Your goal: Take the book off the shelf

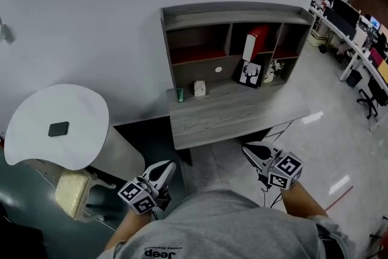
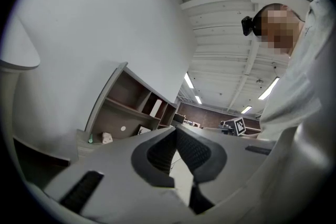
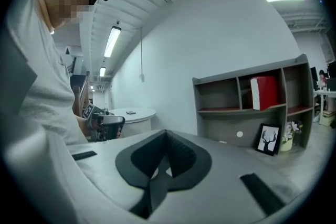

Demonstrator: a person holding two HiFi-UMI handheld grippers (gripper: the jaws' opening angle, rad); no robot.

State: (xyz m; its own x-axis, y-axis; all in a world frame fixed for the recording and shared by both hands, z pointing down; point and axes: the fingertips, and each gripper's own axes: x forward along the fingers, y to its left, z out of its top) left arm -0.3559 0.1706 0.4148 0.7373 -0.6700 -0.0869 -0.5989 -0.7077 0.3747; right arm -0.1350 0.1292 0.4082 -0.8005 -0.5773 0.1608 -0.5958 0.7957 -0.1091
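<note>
approach step, left gripper (image 1: 165, 168) and right gripper (image 1: 251, 150) closed, empty; next, opening for red book (image 1: 257, 39) at 1 o'clock

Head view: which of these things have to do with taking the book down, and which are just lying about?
For the job: red book; shelf; left tool and right tool, both shut and empty.

Just lying about: deer picture; flowers; small white object; small green item; round white table with a black pad.
</note>
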